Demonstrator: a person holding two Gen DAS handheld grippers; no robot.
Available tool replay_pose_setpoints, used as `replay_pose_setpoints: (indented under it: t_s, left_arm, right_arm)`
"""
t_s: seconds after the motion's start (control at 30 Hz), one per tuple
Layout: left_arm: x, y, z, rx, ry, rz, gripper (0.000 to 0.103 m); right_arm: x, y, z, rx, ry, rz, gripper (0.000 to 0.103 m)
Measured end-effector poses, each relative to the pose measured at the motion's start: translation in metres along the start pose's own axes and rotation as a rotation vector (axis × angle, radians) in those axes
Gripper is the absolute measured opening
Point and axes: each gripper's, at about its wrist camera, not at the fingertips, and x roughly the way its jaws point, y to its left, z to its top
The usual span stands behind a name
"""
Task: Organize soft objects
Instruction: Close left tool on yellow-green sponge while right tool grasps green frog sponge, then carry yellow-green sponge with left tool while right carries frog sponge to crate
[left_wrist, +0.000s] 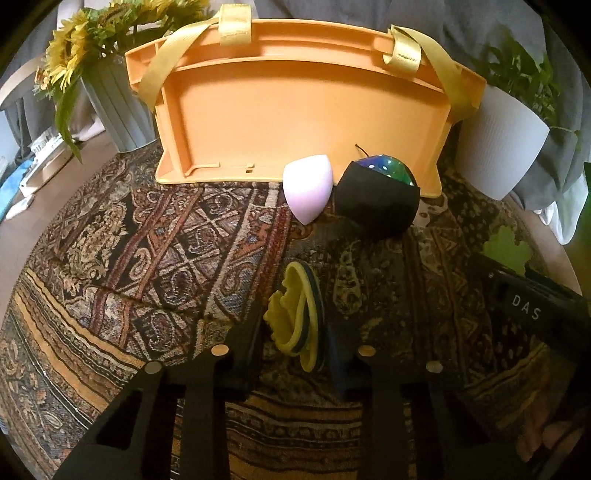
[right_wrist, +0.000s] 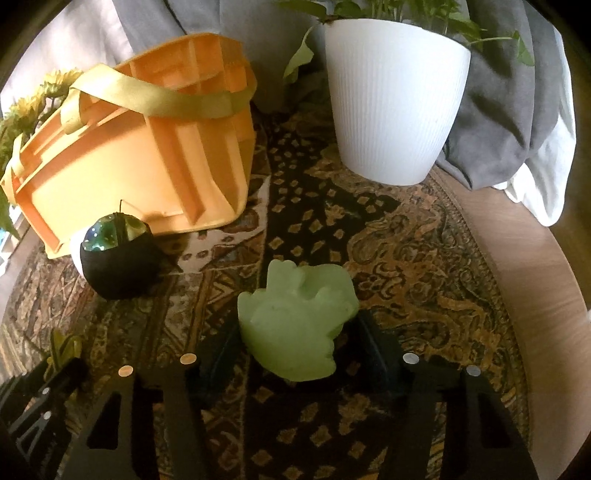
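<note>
A yellow soft toy with dark stripes (left_wrist: 297, 317) lies on the patterned cloth between the open fingers of my left gripper (left_wrist: 295, 332), which do not press on it. A green hand-shaped soft toy (right_wrist: 297, 325) sits between the open fingers of my right gripper (right_wrist: 295, 339), with gaps on both sides. A pale pink egg-shaped sponge (left_wrist: 307, 187) and a black ball with a shiny green top (left_wrist: 378, 195) rest against the orange basket (left_wrist: 258, 122). The ball (right_wrist: 118, 262) and basket (right_wrist: 122, 184) also show in the right wrist view.
A grey vase of sunflowers (left_wrist: 110, 99) stands left of the basket. A white ribbed plant pot (right_wrist: 395, 99) stands to its right, also visible in the left wrist view (left_wrist: 498, 144). Grey fabric (right_wrist: 506, 110) lies behind. The table's wooden edge (right_wrist: 535, 277) curves at right.
</note>
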Motion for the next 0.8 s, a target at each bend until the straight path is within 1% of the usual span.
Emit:
replay_pose_setpoints:
  t_s: [0.2, 0.47, 0.8]
  left_arm:
    - [-0.005, 0.006, -0.001, -0.024, -0.007, -0.034, 0.029]
    - [-0.026, 0.016, 0.001, -0.059, -0.043, -0.076, 0.029]
    - [-0.070, 0.025, 0.019, -0.047, -0.133, -0.098, 0.029]
  right_arm:
    - [-0.010, 0.001, -0.003, 0.005, -0.014, 0.027, 0.061]
    - [-0.045, 0.009, -0.002, -0.020, -0.076, 0.058, 0.061]
    - [-0.090, 0.022, 0.008, -0.031, -0.141, 0.109, 0.061]
